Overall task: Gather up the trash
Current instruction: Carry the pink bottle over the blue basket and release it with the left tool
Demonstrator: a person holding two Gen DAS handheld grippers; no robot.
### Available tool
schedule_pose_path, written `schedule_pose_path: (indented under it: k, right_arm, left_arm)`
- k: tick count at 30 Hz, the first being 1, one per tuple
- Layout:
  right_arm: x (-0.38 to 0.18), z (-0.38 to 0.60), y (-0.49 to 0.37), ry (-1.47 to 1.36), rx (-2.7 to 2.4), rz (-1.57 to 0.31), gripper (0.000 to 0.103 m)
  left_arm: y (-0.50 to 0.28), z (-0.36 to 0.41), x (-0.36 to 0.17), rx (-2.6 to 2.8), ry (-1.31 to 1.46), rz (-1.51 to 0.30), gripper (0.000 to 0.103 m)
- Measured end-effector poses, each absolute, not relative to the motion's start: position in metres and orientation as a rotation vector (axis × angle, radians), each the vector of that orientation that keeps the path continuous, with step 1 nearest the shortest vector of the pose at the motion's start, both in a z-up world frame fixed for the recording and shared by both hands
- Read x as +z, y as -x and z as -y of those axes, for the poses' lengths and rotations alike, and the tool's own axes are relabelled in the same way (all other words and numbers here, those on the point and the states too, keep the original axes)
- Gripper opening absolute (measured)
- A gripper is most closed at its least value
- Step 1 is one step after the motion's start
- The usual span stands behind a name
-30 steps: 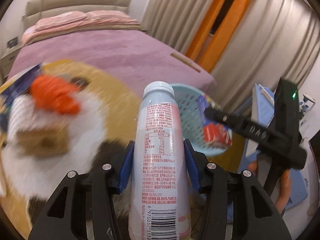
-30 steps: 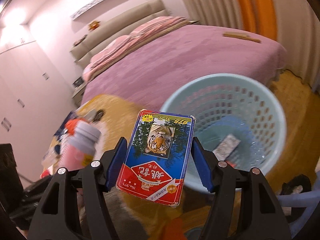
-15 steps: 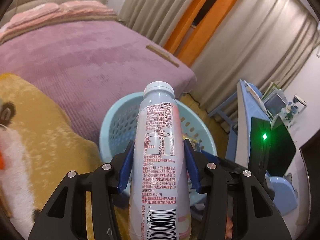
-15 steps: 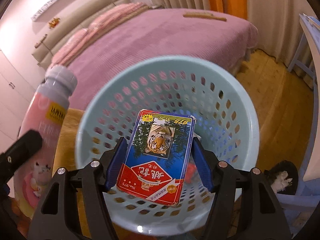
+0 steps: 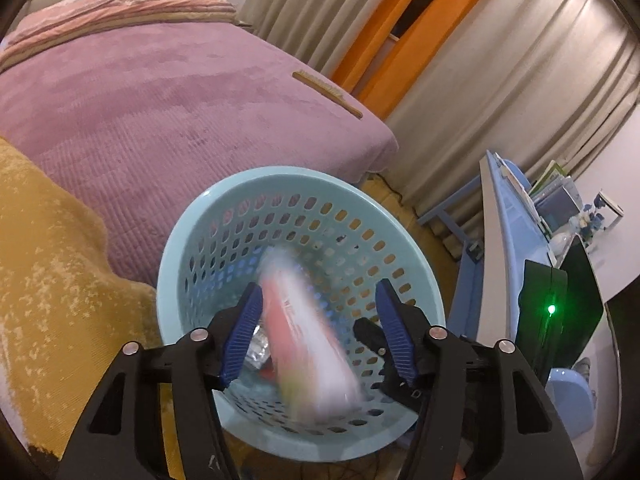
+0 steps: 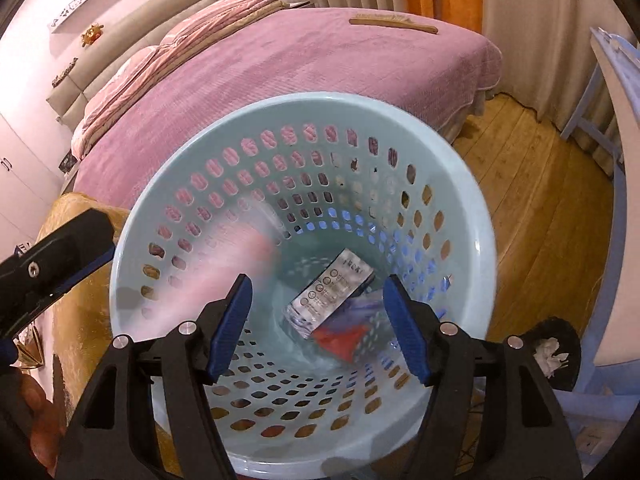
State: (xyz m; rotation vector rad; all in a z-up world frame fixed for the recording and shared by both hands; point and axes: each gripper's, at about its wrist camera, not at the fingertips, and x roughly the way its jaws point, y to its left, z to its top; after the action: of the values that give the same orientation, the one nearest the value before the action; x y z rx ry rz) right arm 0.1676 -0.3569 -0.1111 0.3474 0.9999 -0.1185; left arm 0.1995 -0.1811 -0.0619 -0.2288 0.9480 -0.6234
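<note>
A light blue perforated basket [image 5: 192, 240] stands on the floor beside the bed; it also shows in the right wrist view [image 6: 486, 240]. My left gripper [image 5: 318, 334] is open above it, and a pink and white bottle [image 5: 308, 332] falls blurred between its fingers into the basket. The bottle shows as a pink blur in the right wrist view [image 6: 236, 260]. My right gripper [image 6: 318, 326] is open over the basket. The blue and red card pack [image 6: 352, 336] lies blurred at the bottom next to a silver wrapper [image 6: 332, 292].
A bed with a purple cover [image 5: 180, 100] stands behind the basket, a wooden comb [image 5: 326, 94] on it. A yellow rug [image 5: 44, 260] lies to the left. A blue table [image 5: 508, 248] stands right. Wooden floor [image 6: 540, 200] lies right of the basket.
Both grippers opened over the basket. The bottle dropped out of the left gripper and the card pack out of the right gripper into the basket.
</note>
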Motion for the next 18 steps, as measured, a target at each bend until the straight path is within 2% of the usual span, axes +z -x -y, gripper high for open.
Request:
schedule_pose_path:
  k: [7,18]
  right_arm:
    - [-0.094,0.353,-0.149,-0.355,-0.103,-0.950,0.064]
    - [-0.036,0.281,-0.118,-0.245,0.056,-0.820,0.064]
  left_arm:
    - [-0.180,0.165,-0.052,-0.616,0.214,-0.914,0.061]
    - [-0.114,0.098,-0.012,-0.543,0.207,-0.780,0.061]
